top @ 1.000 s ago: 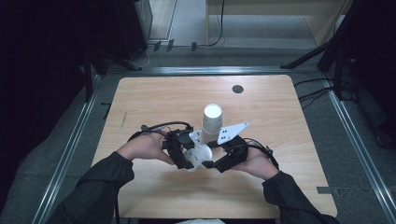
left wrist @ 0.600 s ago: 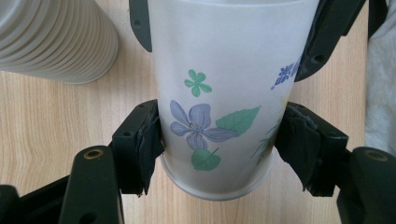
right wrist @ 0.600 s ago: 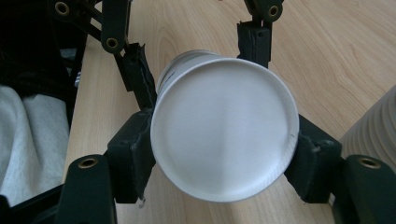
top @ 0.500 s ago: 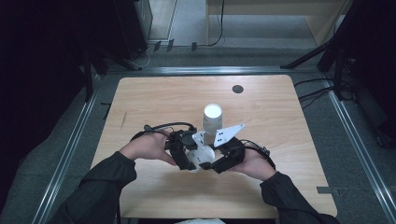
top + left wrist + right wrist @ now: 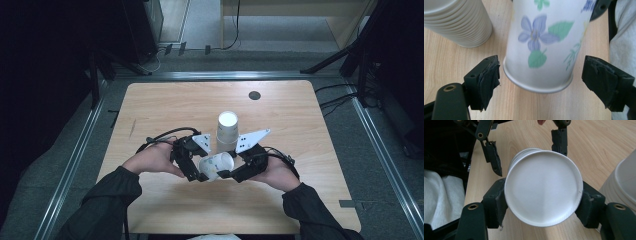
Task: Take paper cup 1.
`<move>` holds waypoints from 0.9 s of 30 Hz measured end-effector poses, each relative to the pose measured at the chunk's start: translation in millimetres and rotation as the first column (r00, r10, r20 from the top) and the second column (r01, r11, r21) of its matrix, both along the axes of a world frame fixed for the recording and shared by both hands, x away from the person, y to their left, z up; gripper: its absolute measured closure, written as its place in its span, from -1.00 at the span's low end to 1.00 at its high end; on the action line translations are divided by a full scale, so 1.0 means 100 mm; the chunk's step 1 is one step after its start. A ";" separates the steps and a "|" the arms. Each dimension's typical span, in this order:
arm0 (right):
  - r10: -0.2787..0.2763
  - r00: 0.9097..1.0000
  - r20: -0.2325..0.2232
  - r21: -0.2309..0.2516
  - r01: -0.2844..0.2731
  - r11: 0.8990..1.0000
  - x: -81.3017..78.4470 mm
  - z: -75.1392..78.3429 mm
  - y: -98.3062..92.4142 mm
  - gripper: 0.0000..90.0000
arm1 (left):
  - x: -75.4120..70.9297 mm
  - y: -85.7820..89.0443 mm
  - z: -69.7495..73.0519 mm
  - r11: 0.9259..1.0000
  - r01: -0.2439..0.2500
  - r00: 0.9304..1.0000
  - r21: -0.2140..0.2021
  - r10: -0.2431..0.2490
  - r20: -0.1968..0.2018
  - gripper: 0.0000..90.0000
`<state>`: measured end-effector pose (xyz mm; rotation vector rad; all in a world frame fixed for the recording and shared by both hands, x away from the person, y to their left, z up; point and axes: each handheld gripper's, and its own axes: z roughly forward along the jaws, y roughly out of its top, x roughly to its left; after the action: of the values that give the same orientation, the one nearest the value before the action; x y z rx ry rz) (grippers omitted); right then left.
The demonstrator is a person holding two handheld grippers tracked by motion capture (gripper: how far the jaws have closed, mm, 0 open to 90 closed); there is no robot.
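A pale wooden table (image 5: 165, 107) sits on grey floor with metal rails at either side and dark surroundings; a small dark disc (image 5: 254, 95) lies near the table's upper right. In the lower middle of the high view my two hands meet over a single flowered paper cup (image 5: 216, 166) lying on its side, just below an upturned stack of white cups (image 5: 227, 131) standing at the centre.

My right gripper (image 5: 543, 203) is clamped on that cup near its base: both pads press its wall at the lower left and lower right of the right gripper view, the white bottom facing the camera. My left gripper (image 5: 541, 80) has just been opening; its jaws stand wide with the cup's rim end between them, and there is a gap at each pad in the left gripper view.

I judge this to be a handover, left to right. To do it well I should keep the right squeeze gentle so the thin wall does not buckle, draw the left jaws straight back off the rim without snagging it, and avoid nudging the stack just beside.
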<state>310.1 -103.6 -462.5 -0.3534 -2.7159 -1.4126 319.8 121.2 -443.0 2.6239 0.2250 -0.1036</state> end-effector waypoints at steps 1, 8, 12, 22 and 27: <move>-0.003 1.000 -0.003 0.006 0.003 1.000 0.01 0.01 -0.01 -0.23 | 0.00 0.02 -0.01 1.000 -0.010 1.000 -0.016 0.010 -0.004 -0.67; -0.001 1.000 -0.019 0.026 0.001 1.000 0.02 0.04 -0.05 -0.23 | -0.02 0.13 -0.08 0.990 -0.090 0.996 -0.108 0.087 -0.029 -0.67; 0.003 1.000 -0.027 0.031 -0.002 1.000 0.02 0.03 -0.05 -0.23 | -0.03 0.17 -0.11 0.980 -0.119 0.993 -0.157 0.113 -0.041 -0.67; 0.009 0.999 -0.040 0.041 -0.007 0.999 0.00 0.06 -0.04 -0.23 | -0.13 0.13 -0.23 0.949 -0.168 0.985 -0.267 0.155 -0.068 -0.71; 0.014 0.998 -0.054 0.061 -0.011 0.998 0.01 0.07 -0.06 -0.23 | -0.15 0.13 -0.25 0.927 -0.176 0.984 -0.330 0.157 -0.083 -0.70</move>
<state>310.6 -109.3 -455.1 -0.3650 -2.6219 -1.4562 304.6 133.8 -468.2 2.2528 0.4108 -0.1427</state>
